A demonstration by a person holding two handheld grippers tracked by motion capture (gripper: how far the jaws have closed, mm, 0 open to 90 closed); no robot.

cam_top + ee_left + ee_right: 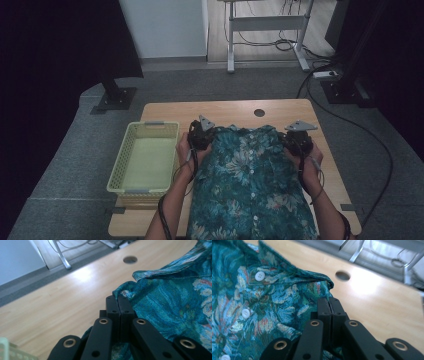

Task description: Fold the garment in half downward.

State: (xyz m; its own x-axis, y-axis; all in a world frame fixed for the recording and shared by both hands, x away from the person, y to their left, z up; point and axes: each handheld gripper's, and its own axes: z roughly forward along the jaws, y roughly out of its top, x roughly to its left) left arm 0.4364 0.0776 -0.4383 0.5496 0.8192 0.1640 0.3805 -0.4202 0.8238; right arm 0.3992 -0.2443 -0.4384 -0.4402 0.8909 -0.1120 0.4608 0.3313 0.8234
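Here, both grippers pinch a shirt (pixel 250 185) flat on the table (pixel 165 111).
A yellow basket (pixel 145 157) sits just left of the left gripper (pixel 200 134), whose jaws clamp the shirt's edge; the right gripper (pixel 298 140) clamps the opposite edge, its view revealing white buttons (pixel 259 275) on teal floral cloth.

Overhead view and close gripper views share the table (pixel 280 107).

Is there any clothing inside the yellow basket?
No, the yellow basket left of the floral shirt holds nothing in the high view.
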